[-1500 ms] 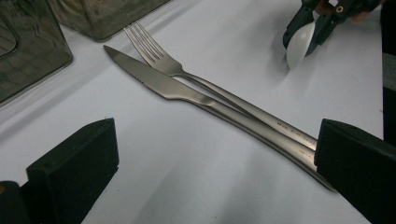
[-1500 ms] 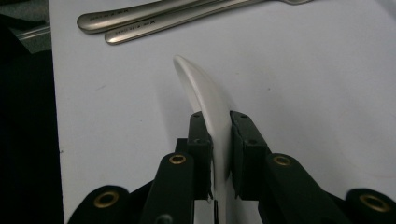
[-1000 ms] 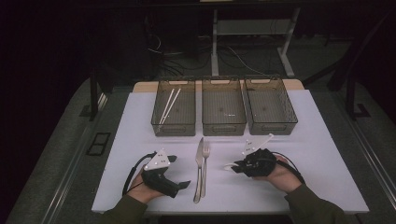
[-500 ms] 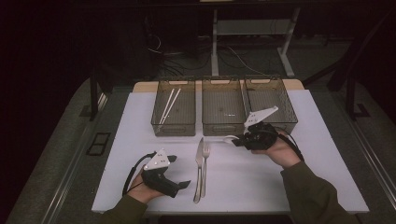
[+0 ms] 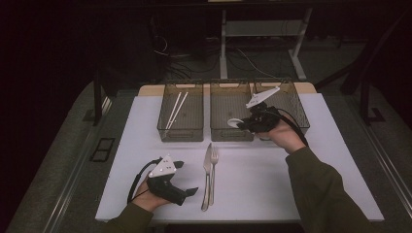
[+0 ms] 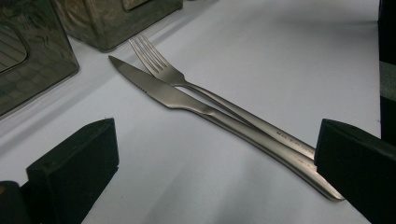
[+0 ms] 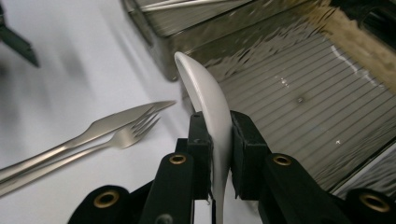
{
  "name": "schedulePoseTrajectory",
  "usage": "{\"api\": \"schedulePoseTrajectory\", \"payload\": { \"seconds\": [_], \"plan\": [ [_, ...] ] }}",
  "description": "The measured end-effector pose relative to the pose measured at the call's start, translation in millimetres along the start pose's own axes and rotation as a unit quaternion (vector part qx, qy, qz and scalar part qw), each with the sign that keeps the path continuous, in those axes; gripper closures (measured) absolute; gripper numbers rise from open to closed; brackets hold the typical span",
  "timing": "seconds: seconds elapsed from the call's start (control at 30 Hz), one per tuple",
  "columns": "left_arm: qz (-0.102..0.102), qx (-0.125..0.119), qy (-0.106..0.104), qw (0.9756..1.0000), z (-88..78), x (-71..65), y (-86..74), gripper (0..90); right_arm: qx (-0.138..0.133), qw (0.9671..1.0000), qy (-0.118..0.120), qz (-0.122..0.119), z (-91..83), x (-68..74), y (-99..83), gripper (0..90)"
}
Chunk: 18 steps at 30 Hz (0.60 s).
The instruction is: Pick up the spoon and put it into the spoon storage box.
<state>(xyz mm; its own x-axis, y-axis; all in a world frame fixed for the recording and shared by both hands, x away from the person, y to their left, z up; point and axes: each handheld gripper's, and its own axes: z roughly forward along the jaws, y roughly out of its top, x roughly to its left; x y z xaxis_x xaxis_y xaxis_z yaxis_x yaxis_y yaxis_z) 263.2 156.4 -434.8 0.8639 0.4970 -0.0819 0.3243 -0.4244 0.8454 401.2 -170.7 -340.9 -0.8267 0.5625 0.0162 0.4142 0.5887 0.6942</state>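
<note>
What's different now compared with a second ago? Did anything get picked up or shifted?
The right gripper, already clamped on a white spoon, has lifted off the table and travelled away from the person, so it now hangs over the middle bin. The left gripper stayed where it was, jaws open. The knife, the fork and the chopsticks in the left bin have not moved.

White spoon, lifted clear of the worktop

The spoon is glossy white, clamped edge-on at mid-length, its bowl hanging over the front rim of the middle bin.
</note>
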Motion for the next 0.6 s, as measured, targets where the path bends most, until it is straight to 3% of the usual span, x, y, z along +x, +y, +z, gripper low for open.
{"api": "schedulePoseTrajectory", "payload": {
  "seconds": [0.3, 0.6],
  "plan": [
    [0.003, -0.001, -0.002, 1.0, 0.0, 1.2, 0.0, 0.0, 0.013, 0.9997, -0.02, 0.005, 23.3, -20.4, 27.3, 79.4],
    [0.006, -0.002, -0.005, 1.0, -0.8, 1.3, 0.1, 0.0, 0.017, 0.9978, -0.028, 0.057, 53.9, -41.0, 26.8, 79.3]
  ]
}}
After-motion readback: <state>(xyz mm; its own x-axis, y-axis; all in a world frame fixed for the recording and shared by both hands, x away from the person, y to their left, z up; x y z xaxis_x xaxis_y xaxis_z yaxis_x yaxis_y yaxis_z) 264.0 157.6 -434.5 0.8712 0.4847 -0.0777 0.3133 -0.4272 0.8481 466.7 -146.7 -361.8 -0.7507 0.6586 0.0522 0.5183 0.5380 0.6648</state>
